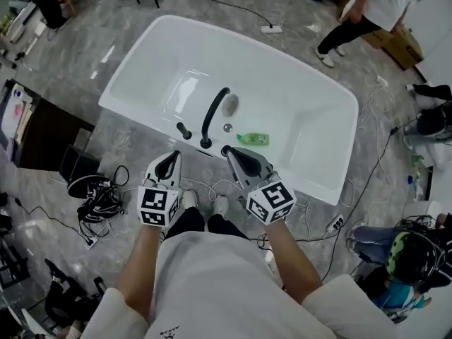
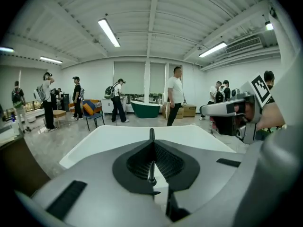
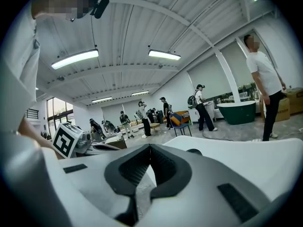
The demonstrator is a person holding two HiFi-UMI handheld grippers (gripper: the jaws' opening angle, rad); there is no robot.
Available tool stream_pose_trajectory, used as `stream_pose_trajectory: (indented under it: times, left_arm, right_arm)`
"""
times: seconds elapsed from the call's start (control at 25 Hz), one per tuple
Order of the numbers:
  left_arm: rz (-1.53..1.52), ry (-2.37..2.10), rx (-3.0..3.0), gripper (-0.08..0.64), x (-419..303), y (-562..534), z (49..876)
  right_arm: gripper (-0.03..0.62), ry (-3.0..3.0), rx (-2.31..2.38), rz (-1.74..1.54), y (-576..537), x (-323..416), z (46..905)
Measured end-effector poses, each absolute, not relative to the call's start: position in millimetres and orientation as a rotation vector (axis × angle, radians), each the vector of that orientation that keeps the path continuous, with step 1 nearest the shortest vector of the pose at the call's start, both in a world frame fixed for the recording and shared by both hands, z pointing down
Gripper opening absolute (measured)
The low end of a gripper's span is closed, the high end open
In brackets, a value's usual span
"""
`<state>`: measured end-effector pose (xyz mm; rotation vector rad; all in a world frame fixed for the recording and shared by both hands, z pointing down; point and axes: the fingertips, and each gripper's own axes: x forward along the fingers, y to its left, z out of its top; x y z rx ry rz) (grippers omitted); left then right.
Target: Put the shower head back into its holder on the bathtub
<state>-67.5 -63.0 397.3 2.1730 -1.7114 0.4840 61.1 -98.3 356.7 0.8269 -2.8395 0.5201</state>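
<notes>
A slim black curved shower head (image 1: 214,113) stands with its lower end in a fitting on the near rim of the white bathtub (image 1: 311,119) and arches over the basin. Black knobs (image 1: 183,130) sit on either side of it on the rim. Both grippers hover just short of that rim, apart from the shower head. My left gripper (image 1: 168,165) is shut and empty; in its own view the jaws (image 2: 151,143) meet, with the black stem (image 2: 151,134) beyond them. My right gripper (image 1: 244,162) is also shut with nothing in it (image 3: 150,146).
A green bottle (image 1: 253,139) lies in the tub near the drain (image 1: 227,128). Tangled black cables (image 1: 97,198) lie on the floor at left and a power strip (image 1: 270,28) beyond the tub. A person (image 1: 367,13) stands at the far right. Several people and a green tub (image 2: 146,109) are in the distance.
</notes>
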Motion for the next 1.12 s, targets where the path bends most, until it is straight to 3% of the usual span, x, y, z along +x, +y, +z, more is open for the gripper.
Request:
stream_pose_trajectory:
  times: [0.36, 1.12]
  left_arm:
    - [0.376, -1.702, 2.286, 0.009, -58.9, -53.3, 338.1]
    - [0.314, -1.713, 2.281, 0.009, -110.7, -11.5, 329.4]
  right_arm:
    - [0.017, -2.892, 0.750, 0.426, -72.8, 55.1, 316.5]
    - [0.015, -2.868, 0.831, 0.437, -54.1, 42.8, 302.6]
